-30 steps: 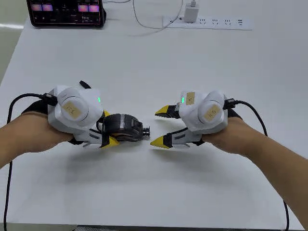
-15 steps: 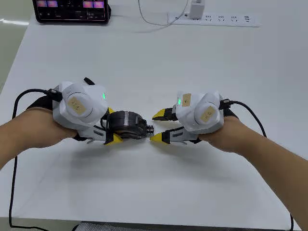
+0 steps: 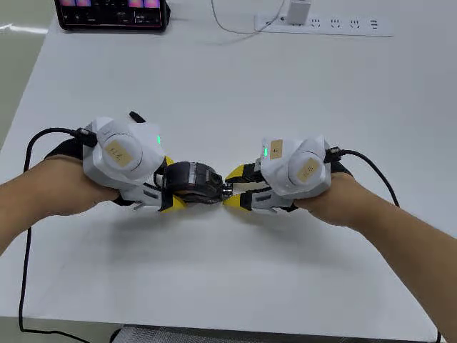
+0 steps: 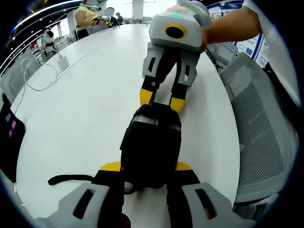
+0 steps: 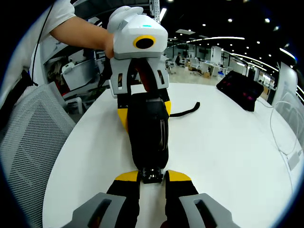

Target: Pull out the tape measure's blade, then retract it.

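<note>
On table (image 3: pixel 285 93), tape measure (image 3: pixel 187 180) lengthwise toward right gripper (image 3: pixel 232 187)

A broad white matte surface (image 3: pixel 235 86) stretches away in the head view. At 11 o'clock it carries a black flat console with pink lit screens (image 3: pixel 113 13), and at 1 o'clock a long white power strip (image 3: pixel 343 26) with a white plug-in charger (image 3: pixel 298 12) and a thin white cable (image 3: pixel 230 30) looping off it; pale green floor (image 3: pixel 14 64) shows past the edge at 10 o'clock. In the left gripper view a grey mesh office chair (image 4: pixel 259 123) stands at 3 o'clock beside the surface, and in the right gripper view a dark ceiling with bright spot and strip lights (image 5: pixel 213 23) spans 1 o'clock above a distant open office.
</note>
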A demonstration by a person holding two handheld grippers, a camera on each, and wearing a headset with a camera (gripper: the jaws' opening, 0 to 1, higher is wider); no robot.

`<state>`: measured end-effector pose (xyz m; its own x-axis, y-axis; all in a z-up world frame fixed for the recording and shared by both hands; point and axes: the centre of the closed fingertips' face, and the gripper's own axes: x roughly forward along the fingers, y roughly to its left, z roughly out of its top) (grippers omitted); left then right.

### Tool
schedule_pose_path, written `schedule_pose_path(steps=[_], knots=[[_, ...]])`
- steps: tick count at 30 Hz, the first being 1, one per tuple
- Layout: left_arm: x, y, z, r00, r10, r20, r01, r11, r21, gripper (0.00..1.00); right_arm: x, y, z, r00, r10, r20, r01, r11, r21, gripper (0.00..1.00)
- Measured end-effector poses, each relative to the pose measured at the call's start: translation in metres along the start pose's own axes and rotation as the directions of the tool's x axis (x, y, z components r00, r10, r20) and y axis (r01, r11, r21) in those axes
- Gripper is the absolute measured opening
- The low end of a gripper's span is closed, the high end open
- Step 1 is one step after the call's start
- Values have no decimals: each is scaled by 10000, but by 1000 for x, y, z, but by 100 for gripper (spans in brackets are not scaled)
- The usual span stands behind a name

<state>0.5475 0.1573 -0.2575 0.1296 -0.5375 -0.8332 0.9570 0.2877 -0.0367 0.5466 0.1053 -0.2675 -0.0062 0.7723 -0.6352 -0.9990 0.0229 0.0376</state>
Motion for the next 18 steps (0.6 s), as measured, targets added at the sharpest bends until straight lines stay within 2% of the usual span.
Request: schedule_pose_path(steps=[6, 18], knots=[[0, 0, 0, 10000, 7, -4, -7, 10000, 26, 29, 0, 2, 1, 9999, 114, 24, -114, 9998, -133, 14], [0, 0, 0, 10000, 9, -6, -9, 10000, 86, 29, 1, 0, 0, 10000, -18, -24, 17, 9997, -225, 11]])
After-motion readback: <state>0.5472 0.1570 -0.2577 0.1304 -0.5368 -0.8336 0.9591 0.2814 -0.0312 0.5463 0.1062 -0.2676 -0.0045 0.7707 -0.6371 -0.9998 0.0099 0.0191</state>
